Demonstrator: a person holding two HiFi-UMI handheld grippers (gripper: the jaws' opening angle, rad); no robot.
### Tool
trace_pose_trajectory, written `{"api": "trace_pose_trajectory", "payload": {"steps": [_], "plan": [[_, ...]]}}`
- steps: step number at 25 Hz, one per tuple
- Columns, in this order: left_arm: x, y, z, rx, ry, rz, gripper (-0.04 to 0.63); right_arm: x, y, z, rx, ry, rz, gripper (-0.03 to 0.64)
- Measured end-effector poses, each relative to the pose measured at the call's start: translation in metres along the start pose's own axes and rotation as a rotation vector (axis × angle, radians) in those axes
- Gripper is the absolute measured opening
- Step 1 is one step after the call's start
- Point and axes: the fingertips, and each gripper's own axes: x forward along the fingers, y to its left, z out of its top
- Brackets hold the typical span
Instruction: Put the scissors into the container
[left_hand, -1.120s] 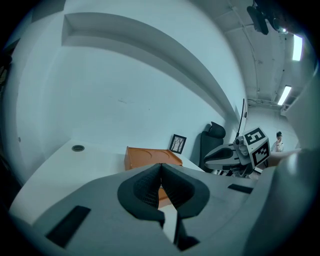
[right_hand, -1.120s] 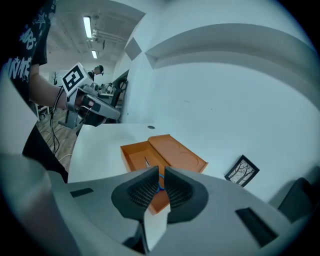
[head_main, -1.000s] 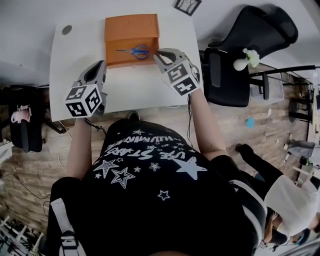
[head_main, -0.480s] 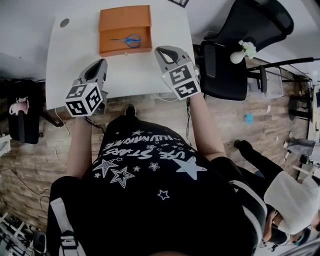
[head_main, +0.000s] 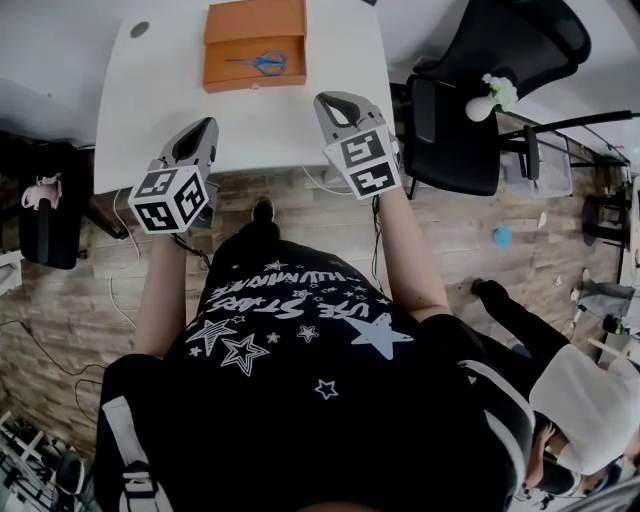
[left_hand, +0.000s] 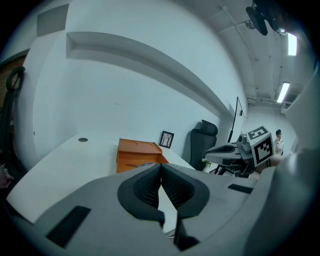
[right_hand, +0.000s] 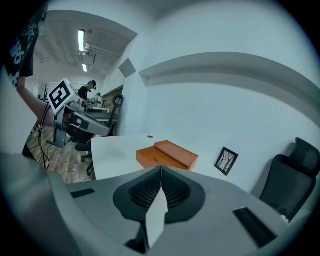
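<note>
The scissors, blue-handled, lie inside the open orange container at the far side of the white table. The container's lid part stands behind them. My left gripper is shut and holds nothing, hovering near the table's front edge, well short of the container. My right gripper is also shut and empty, at the front right of the table. In the left gripper view the jaws meet, with the container beyond. The right gripper's jaws are pressed together, container ahead.
A black office chair stands right of the table, with a small white vase on it. A framed picture leans on the wall behind the container. A grommet hole marks the table's far left. Wooden floor lies below.
Both grippers have drawn back from the container toward the table's front edge. The right one was at the container's right rim one second ago. The scissors stay inside.
</note>
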Motion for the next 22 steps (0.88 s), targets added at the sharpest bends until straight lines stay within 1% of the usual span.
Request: {"api": "trace_pose_trajectory", "payload": {"steps": [11, 18, 22], "plan": [[-0.042, -0.041, -0.048, -0.001, 0.031, -0.03, 0.018, -0.058, 0.036, -0.041, 0.043, 0.029, -0.018, 0.046], [-0.077, -0.064, -0.073, -0.002, 0.036, -0.051, 0.018, -0.098, 0.064, -0.056, 0.044, 0.039, -0.032, 0.046], [-0.1, -0.074, -0.089, -0.007, 0.04, -0.056, 0.018, -0.117, 0.084, -0.061, 0.023, 0.044, -0.03, 0.046]]}}
